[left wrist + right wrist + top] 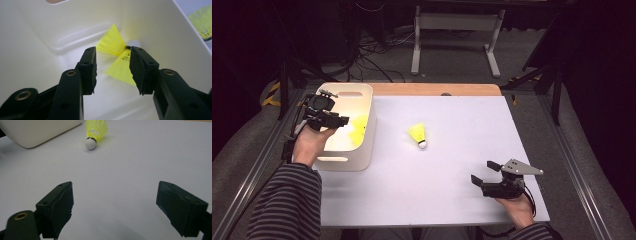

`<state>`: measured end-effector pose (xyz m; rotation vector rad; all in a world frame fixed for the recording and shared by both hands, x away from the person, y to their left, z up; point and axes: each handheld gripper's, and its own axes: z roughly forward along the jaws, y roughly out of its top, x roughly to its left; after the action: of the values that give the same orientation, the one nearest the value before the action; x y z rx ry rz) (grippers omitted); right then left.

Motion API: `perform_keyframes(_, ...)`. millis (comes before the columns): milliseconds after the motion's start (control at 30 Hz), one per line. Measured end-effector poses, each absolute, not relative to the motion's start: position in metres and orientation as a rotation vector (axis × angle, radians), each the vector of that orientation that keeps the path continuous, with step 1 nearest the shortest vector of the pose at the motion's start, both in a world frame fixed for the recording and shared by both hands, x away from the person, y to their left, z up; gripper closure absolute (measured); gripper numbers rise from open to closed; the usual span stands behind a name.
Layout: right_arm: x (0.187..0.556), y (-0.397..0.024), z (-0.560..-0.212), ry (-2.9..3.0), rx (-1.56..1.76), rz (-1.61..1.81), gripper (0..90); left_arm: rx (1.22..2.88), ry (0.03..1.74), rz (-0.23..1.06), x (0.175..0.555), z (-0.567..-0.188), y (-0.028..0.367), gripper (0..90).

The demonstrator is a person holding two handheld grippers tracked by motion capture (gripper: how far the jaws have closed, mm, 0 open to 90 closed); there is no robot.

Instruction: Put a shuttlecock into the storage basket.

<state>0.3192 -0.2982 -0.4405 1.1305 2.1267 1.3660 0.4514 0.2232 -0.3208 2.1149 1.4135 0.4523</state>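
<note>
Shuttlecocks are what this work turns on: two yellow ones [117,56] already lie inside the white bin [362,165], resting against its right-hand wall as the high view has it, one skirt crossing the other in the left gripper view. A third shuttlecock [418,135] lies on its side on the white table [452,200], a little to the right of the bin and well apart from both tools, its white cork tip turned toward the person. The left gripper [112,71] hangs over the bin's inside with its jaws parted and nothing pinched between them; the two skirts lie beyond the pads, not in them, so the drop looks finished. The right gripper [115,205] rests low near the table's near right corner, jaws spread wide and empty, pointed toward the lone shuttlecock. By my reading, two are stowed and one remains to be fetched and dropped in.
</note>
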Motion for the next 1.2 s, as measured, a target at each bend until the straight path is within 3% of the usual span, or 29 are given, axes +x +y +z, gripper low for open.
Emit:
perform_keyframes(733,0.318,-0.300,-0.440,2.119,1.133,1.368,14.7,2.042,1.364,0.419,0.429,-0.314,0.224,37.7)
perform_keyframes(1200,0.316,-0.302,-0.439,2.112,1.135,1.365,14.5,2.020,1.325,0.411,0.419,-0.313,0.221,33.5)
